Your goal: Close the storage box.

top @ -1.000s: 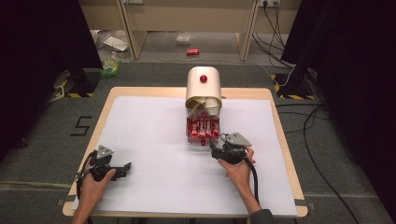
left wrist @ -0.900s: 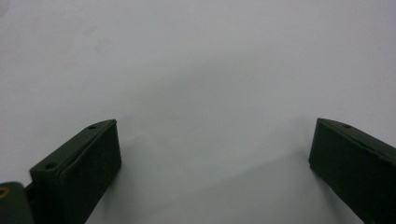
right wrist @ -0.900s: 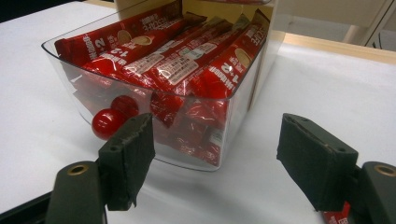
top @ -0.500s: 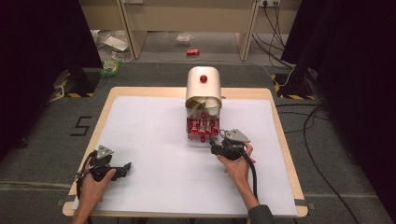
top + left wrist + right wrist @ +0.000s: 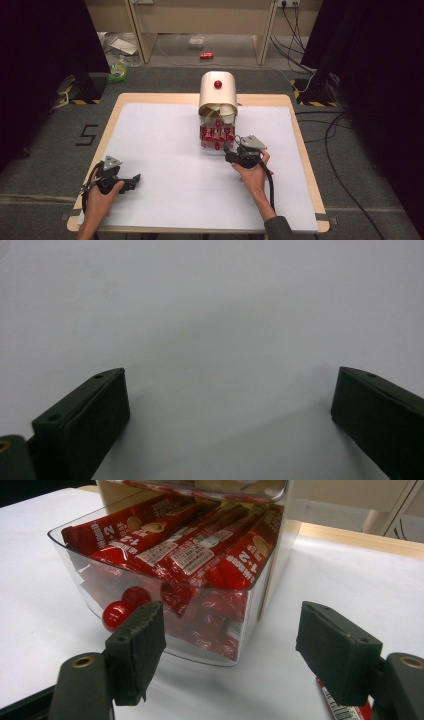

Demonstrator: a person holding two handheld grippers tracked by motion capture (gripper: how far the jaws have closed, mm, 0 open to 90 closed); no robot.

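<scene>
A cream dispenser box (image 5: pixel 218 95) with a red knob on top stands at the table's far middle. Its clear drawer (image 5: pixel 210 645) is pulled out and holds several red snack packets (image 5: pixel 200 555); a red knob (image 5: pixel 116 614) sits on the drawer front. My right gripper (image 5: pixel 230 617) is open just in front of the drawer's near corner, with nothing between its jaws; in the high view that right gripper (image 5: pixel 231 151) sits by the drawer's right front. One red packet (image 5: pixel 345 707) lies on the table under its right jaw. My left gripper (image 5: pixel 231 374) is open over bare white table, at the near left (image 5: pixel 134 180).
A white sheet covers the wooden table (image 5: pixel 165 100). Cables trail from both grippers toward the near edge. On the floor beyond the table lie a red can (image 5: pixel 206 55), litter and shelving legs. Dark curtains flank both sides.
My right gripper has crept forward and slightly left, closer to the drawer. The left gripper has stayed put.
</scene>
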